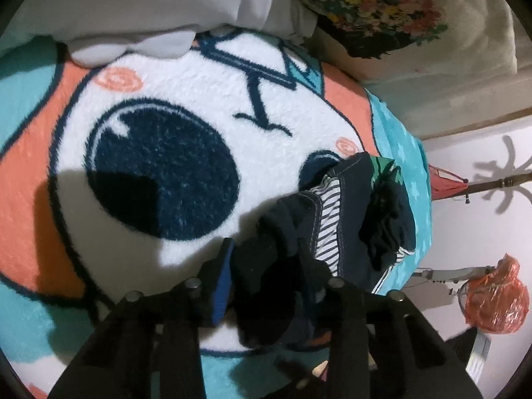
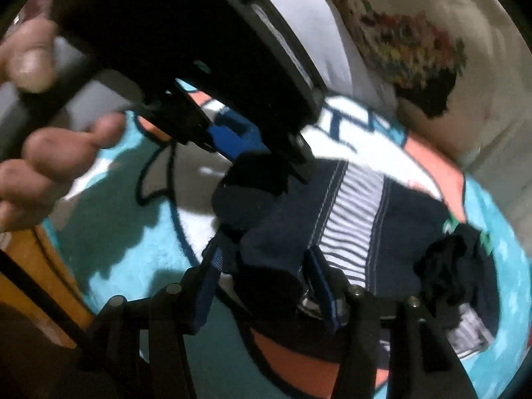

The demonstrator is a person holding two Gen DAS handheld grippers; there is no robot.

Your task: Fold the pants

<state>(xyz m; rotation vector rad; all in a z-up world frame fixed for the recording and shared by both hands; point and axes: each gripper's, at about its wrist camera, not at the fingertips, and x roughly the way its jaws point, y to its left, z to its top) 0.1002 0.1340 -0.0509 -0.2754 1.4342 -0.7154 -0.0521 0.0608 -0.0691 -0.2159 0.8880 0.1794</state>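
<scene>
Pants (image 1: 335,206) – dark navy, with a striped white-and-navy panel down the side – lie bunched on a plush cartoon blanket (image 1: 186,76) spread over the bed, close to the blanket's turquoise edge. A crumpled dark piece of cloth (image 1: 385,226) with a green bit sits on top of them at that edge.

Left hand-held gripper (image 1: 262,266): blue-padded fingers (image 1: 221,282) set narrow, a wad of the dark fabric bunched between them; the pads look pressed into it. In the right wrist view this same gripper comes in from the upper left, a person's fingers (image 2: 50,153) wrapped around its handle.

Right hand-held gripper (image 2: 262,272): jaws part-way apart, straddling a fold of the pants near the striped panel. Blurred view – I cannot tell whether the pads actually bite the cloth.

Grey bedding (image 1: 139,10) lies bunched at the blanket's far edge, with a floral pillow (image 1: 369,10) beside it.
</scene>
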